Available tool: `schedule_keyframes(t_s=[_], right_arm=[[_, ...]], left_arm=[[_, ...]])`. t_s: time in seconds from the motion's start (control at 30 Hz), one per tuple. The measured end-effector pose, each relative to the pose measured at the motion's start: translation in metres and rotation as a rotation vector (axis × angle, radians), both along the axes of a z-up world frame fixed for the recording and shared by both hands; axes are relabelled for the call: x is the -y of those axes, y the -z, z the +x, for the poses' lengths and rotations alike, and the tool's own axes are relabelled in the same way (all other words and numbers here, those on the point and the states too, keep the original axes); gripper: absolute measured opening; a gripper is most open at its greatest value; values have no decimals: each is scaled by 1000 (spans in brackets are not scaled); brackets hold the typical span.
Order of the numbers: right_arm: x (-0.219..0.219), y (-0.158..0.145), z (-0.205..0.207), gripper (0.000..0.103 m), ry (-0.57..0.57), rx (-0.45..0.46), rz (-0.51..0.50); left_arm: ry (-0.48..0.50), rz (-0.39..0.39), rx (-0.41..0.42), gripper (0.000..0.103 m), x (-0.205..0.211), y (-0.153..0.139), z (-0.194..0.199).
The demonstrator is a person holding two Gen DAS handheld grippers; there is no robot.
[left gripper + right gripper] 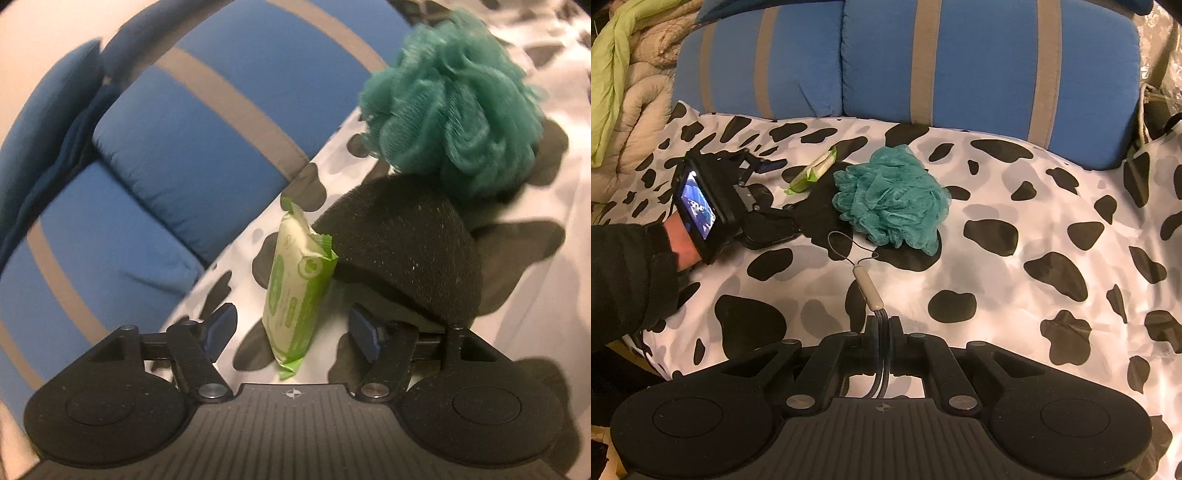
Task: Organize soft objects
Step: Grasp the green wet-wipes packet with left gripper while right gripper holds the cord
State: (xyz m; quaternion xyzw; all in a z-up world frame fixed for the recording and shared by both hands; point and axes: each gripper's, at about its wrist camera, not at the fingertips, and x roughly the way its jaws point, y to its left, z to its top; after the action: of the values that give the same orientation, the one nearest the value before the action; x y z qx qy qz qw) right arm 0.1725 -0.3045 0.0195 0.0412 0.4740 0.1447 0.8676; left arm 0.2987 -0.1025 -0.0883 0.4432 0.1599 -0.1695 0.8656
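A green and white wipes pack [299, 288] lies on the cow-print sheet [535, 295], its near end between the fingers of my left gripper [291, 328]. The jaws stand open, with a gap on each side of the pack. Right of the pack sits a black fuzzy soft item [406, 251], and a teal mesh bath pouf [454, 110] rests against its far side. The right wrist view shows the pack [812, 170], pouf [890, 195] and left gripper [779, 192] at the left. My right gripper [882, 326] is shut on a dark cord with a beige toggle [868, 291].
Blue cushions with grey stripes [979, 59] line the far edge of the sheet [1052, 221]. A beige quilt and a green cloth [613, 55] are piled at the far left. A person's dark sleeve [628, 273] reaches in from the left. A bag [1156, 110] stands at the far right.
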Motion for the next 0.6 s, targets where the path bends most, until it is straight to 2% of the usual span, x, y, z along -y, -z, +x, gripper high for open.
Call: schedule_keyframes(t_s=[0.07, 0.13, 0.2, 0.37, 0.5, 0.6], right_arm=[[0, -1, 0, 7, 0, 1, 2], [1, 0, -1, 7, 0, -2, 0], [1, 2, -1, 7, -3, -6, -3], [1, 4, -1, 7, -7, -12, -8], [0, 4, 0, 7, -6, -12, -5], [0, 5, 1, 7, 3, -20, -2]], left_arm=[[20, 34, 16, 56, 2, 3, 2], [32, 60, 24, 53, 5, 6, 6], [54, 86, 34, 43, 8, 10, 7], [76, 162, 75, 26, 17, 21, 6], [52, 187, 63, 20, 17, 17, 3], [32, 176, 40, 19, 14, 6, 0]])
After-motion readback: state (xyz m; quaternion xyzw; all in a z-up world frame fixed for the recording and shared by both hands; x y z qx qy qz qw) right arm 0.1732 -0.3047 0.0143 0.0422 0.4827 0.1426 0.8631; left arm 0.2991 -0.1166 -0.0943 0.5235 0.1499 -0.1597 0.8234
